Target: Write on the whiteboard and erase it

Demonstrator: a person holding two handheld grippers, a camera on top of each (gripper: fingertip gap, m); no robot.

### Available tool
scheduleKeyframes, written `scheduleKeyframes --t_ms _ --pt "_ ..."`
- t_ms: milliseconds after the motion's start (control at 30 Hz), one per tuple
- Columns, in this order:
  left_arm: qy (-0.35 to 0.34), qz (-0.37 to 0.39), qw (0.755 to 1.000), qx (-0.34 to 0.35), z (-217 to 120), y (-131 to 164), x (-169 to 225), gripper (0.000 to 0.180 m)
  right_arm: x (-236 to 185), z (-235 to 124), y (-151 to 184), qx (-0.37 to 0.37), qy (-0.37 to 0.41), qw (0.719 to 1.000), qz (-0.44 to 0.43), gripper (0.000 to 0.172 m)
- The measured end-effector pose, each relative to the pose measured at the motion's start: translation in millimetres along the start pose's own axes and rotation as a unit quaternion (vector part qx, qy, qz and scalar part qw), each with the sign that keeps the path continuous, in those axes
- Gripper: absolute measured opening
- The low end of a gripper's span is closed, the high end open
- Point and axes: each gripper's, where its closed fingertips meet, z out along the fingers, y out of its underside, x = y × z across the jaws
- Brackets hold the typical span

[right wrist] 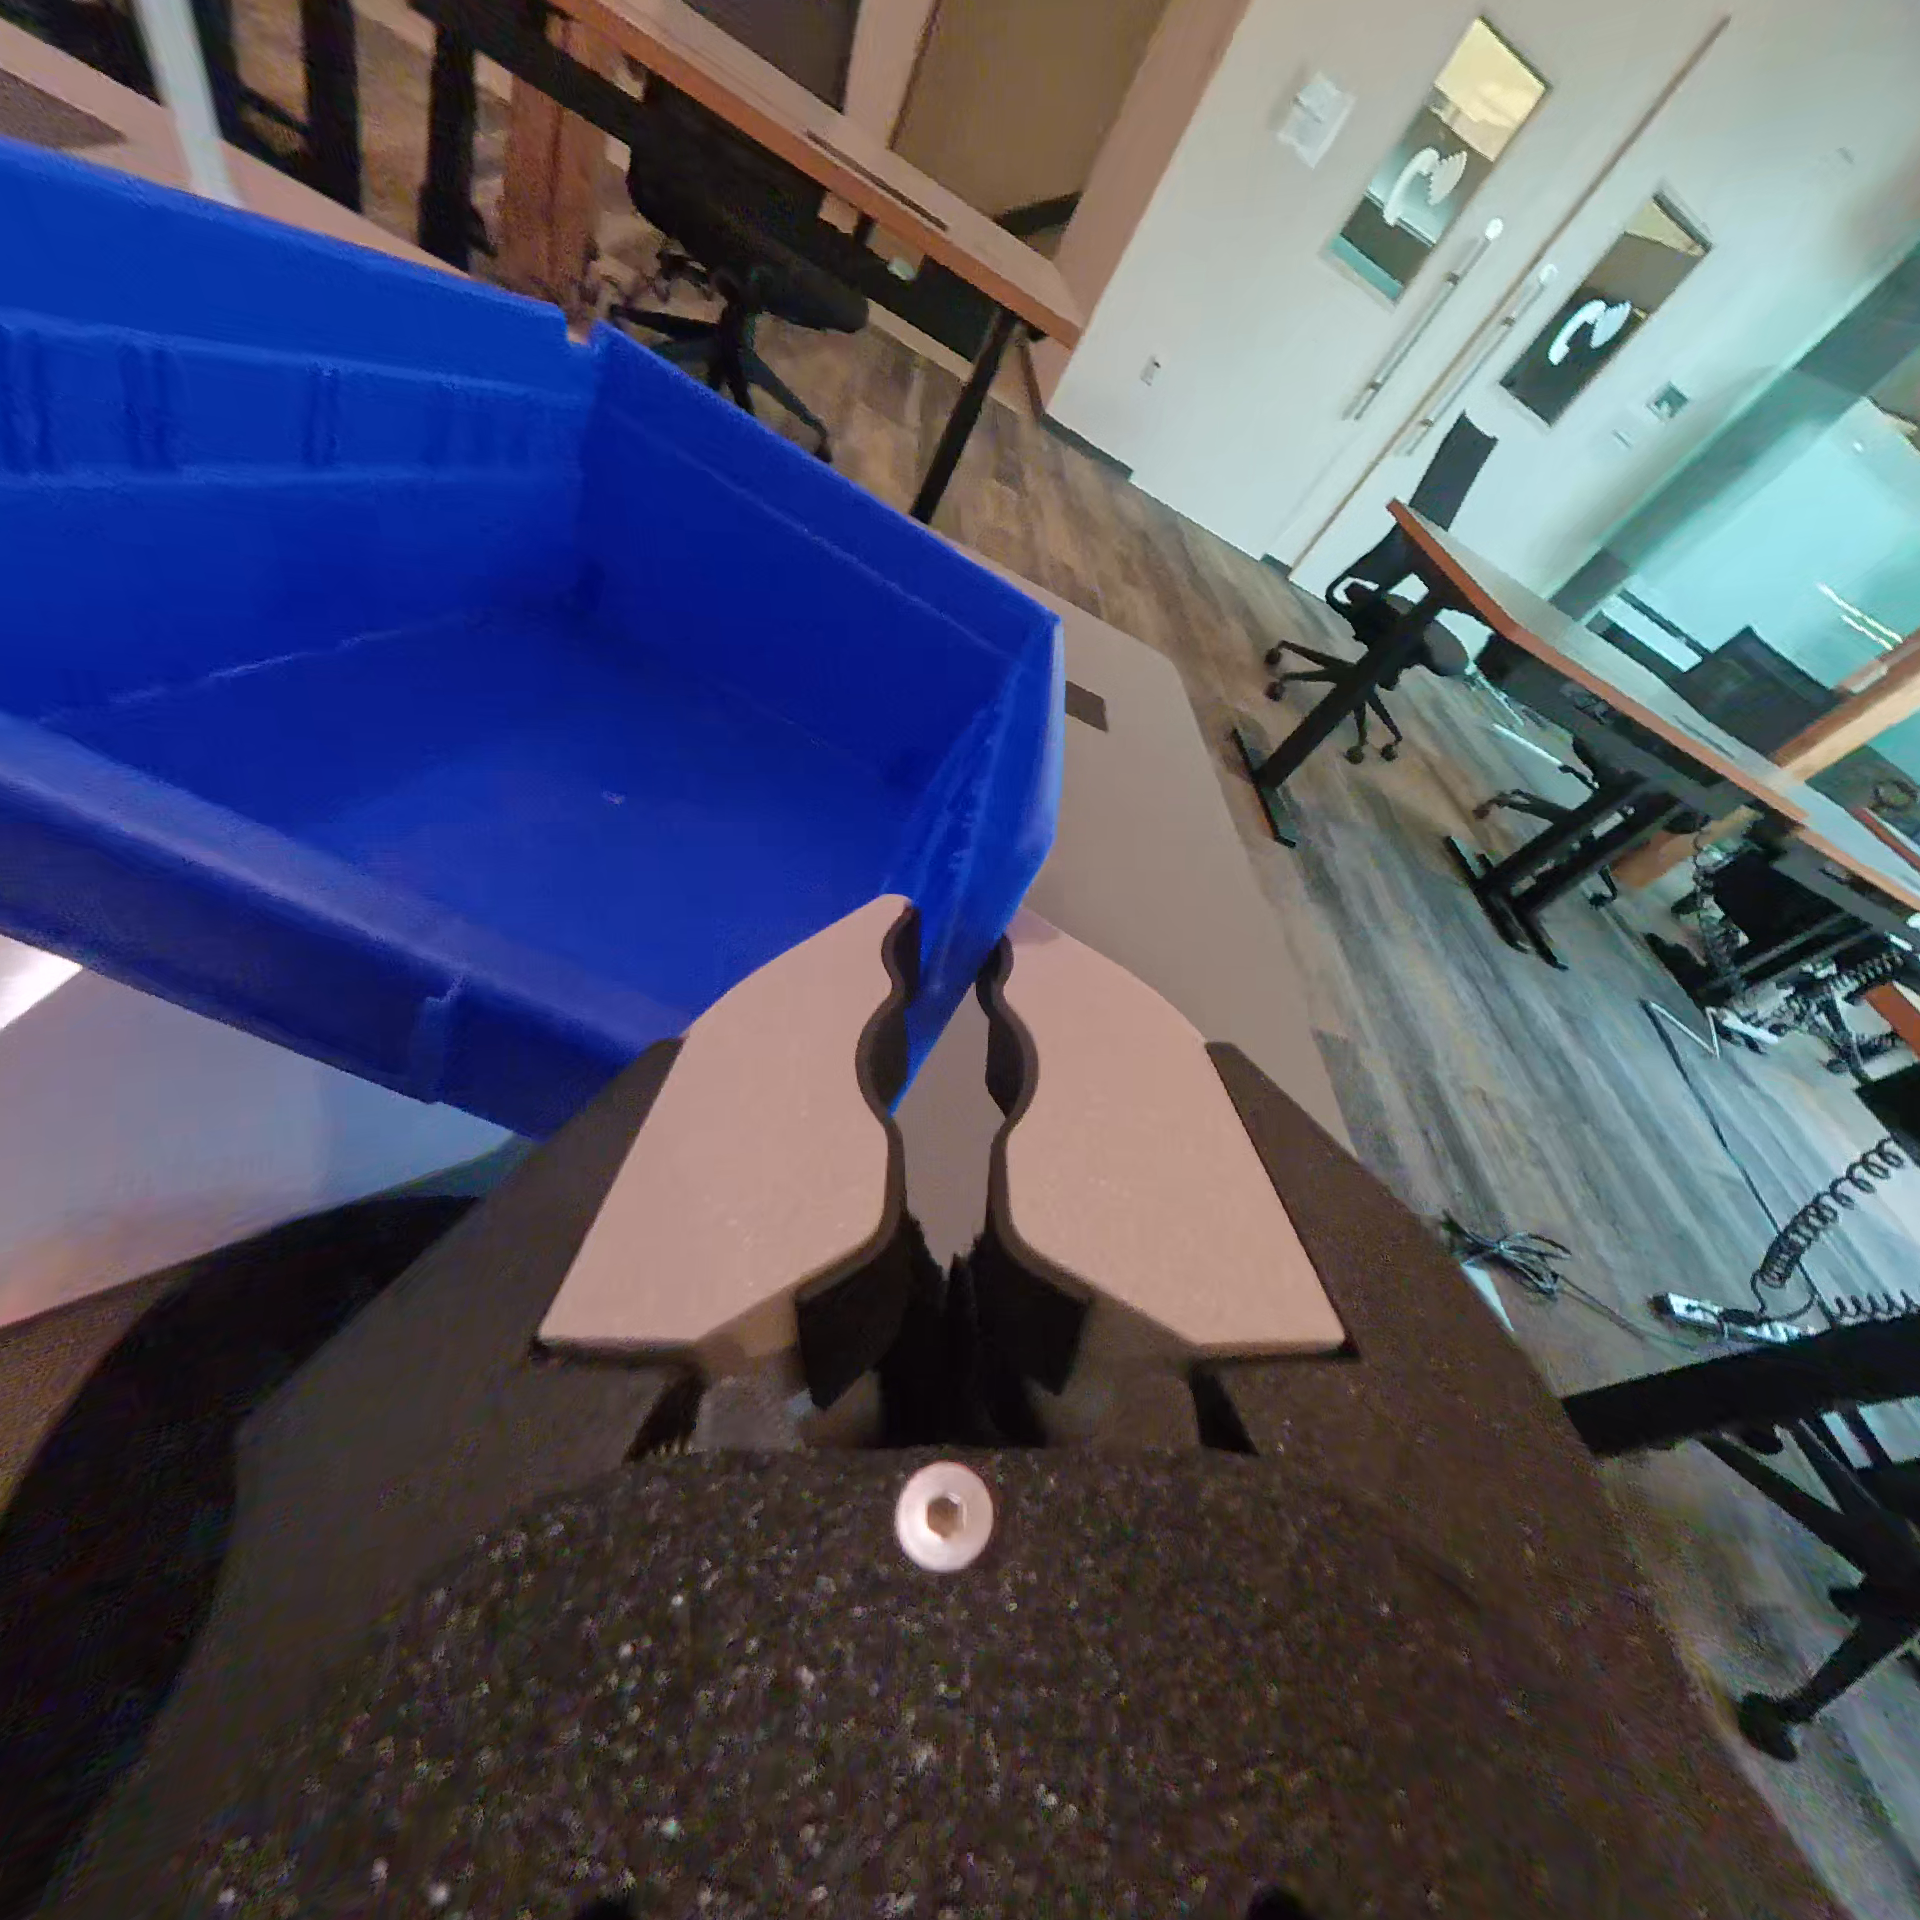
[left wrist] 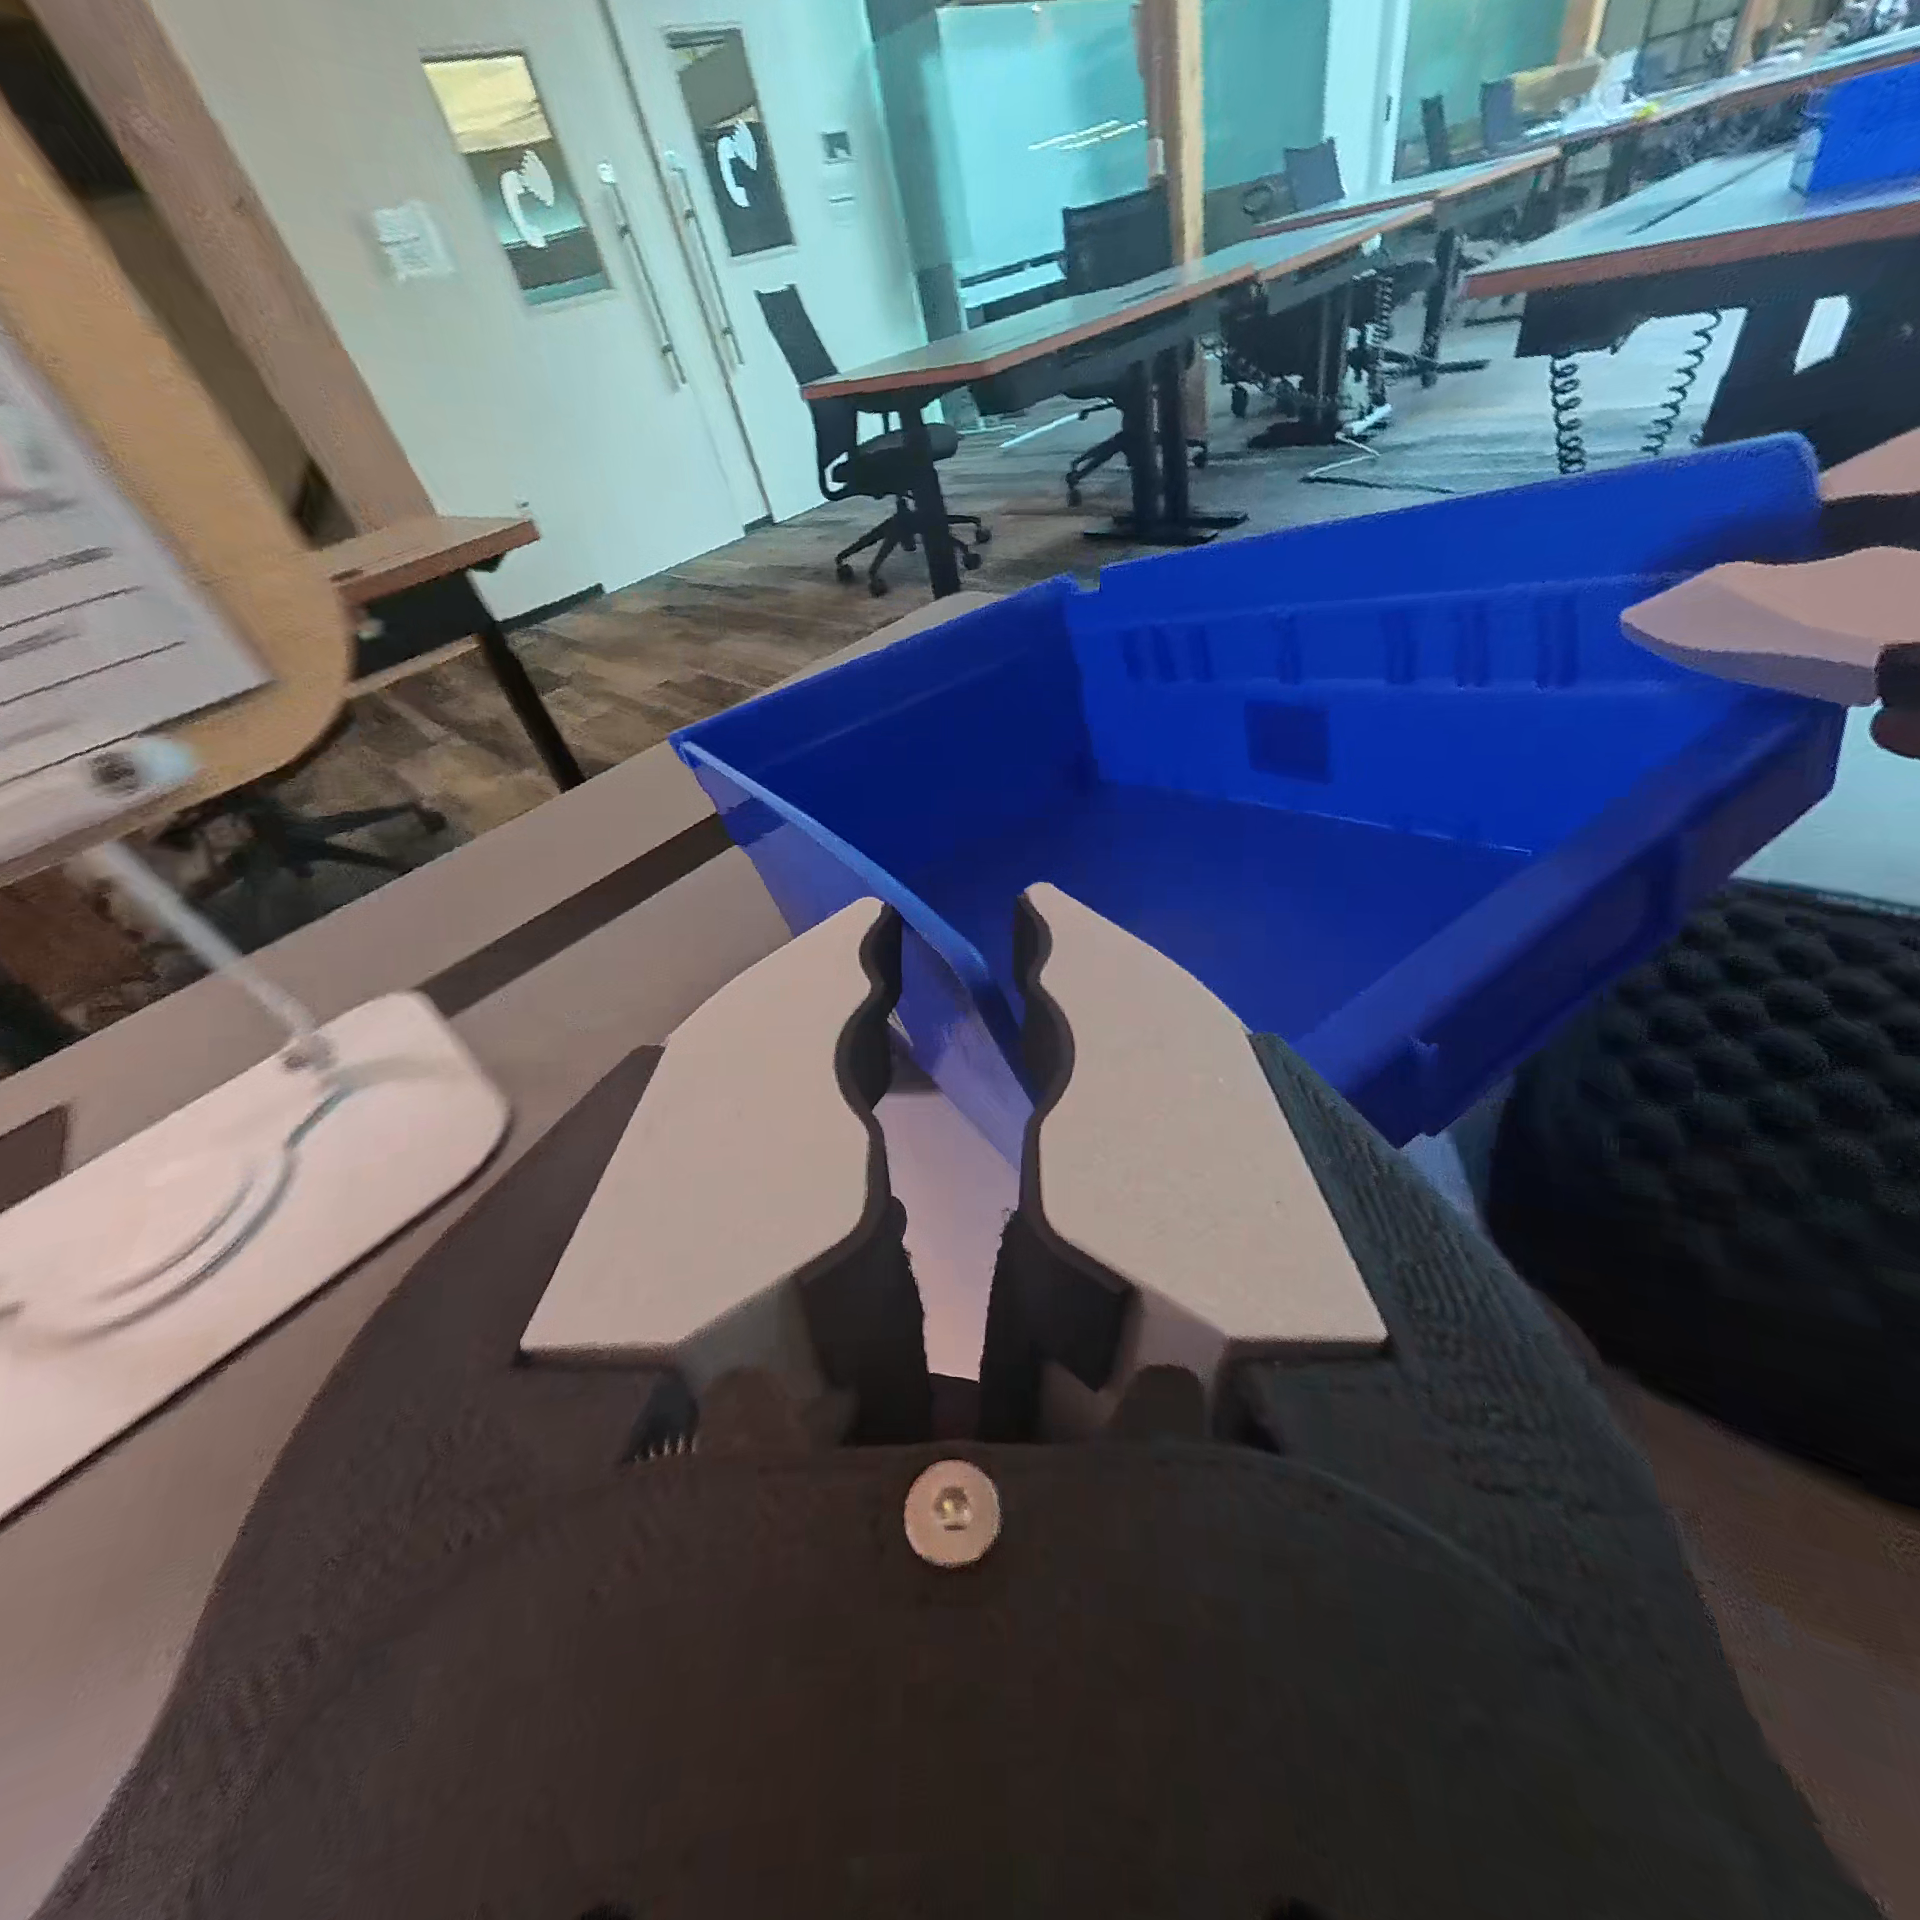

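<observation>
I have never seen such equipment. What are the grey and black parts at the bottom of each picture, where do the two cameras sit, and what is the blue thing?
No robot arm is used. A person holds one hand tool in each hand, and each tool has two jaws and its own camera that looks forward along them. One picture comes from the left gripper, the other from the right gripper. Both are shut on opposite end walls of one blue plastic bin, which is tilted and looks empty. The tip of the right gripper also shows at the right edge of the left picture. Below lie a grey table, a small whiteboard and a black round cushion. Behind is an office with desks and chairs.
</observation>
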Motion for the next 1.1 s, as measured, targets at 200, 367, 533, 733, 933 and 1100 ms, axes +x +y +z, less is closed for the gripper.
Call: scheduleKeyframes --t_ms 200,367,533,733,933,1100 --pt "0.022 0.007 1.000 -0.013 71.0 -0.4 54.6 0.024 72.7 35.5 55.6 -0.054 0.043 0.996 0.058 0.009" --pt "0.053 0.011 0.998 -0.027 88.8 1.1 87.9 0.028 102.7 47.7 83.5 -0.079 0.050 0.989 0.114 0.009" --pt "0.129 0.017 0.990 -0.055 87.6 14.0 113.7 0.035 108.2 53.7 117.1 -0.139 0.043 0.979 0.145 0.013" --pt "0.248 -0.011 0.967 -0.049 7.7 -10.9 92.8 0.076 97.3 28.2 76.3 -0.056 0.002 0.974 0.219 0.088" --pt "0.173 0.014 0.982 -0.070 -142.4 18.2 -13.5 0.089 -6.2 -27.5 3.2 0.069 -0.109 0.980 0.152 0.117" --pt "-0.148 -0.006 0.985 -0.088 -277.5 69.2 -176.8 0.080 -102.0 -53.7 -18.4 0.123 -0.183 0.968 0.121 0.109"
